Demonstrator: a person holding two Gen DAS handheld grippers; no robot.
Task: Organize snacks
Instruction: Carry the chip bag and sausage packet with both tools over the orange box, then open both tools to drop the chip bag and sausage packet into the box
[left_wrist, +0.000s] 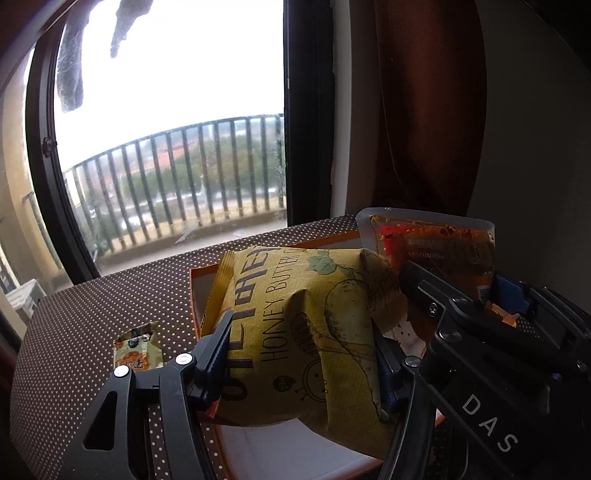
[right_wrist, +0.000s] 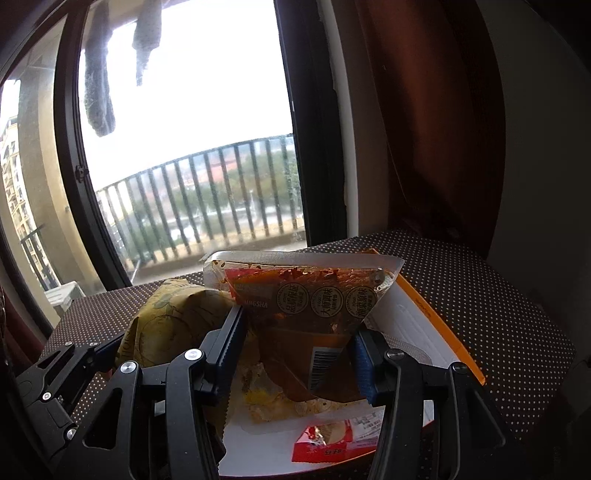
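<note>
My left gripper (left_wrist: 301, 350) is shut on a yellow honey butter chip bag (left_wrist: 303, 325) and holds it over a white box with an orange rim (left_wrist: 201, 275). My right gripper (right_wrist: 295, 347) is shut on a clear spicy snack pouch with red-orange contents (right_wrist: 306, 299), held above the same box (right_wrist: 417, 325). The pouch also shows in the left wrist view (left_wrist: 436, 243), to the right of the yellow bag, with the right gripper's body (left_wrist: 491, 332) under it. The yellow bag (right_wrist: 173, 325) shows left of the pouch in the right wrist view.
A small orange snack packet (left_wrist: 136, 350) lies on the brown dotted tabletop (left_wrist: 92, 314), left of the box. A red packet (right_wrist: 332, 439) and a pale clear packet (right_wrist: 266, 398) lie in the box. A window with a balcony railing (left_wrist: 177, 184) and a brown curtain (left_wrist: 424, 110) stand behind the table.
</note>
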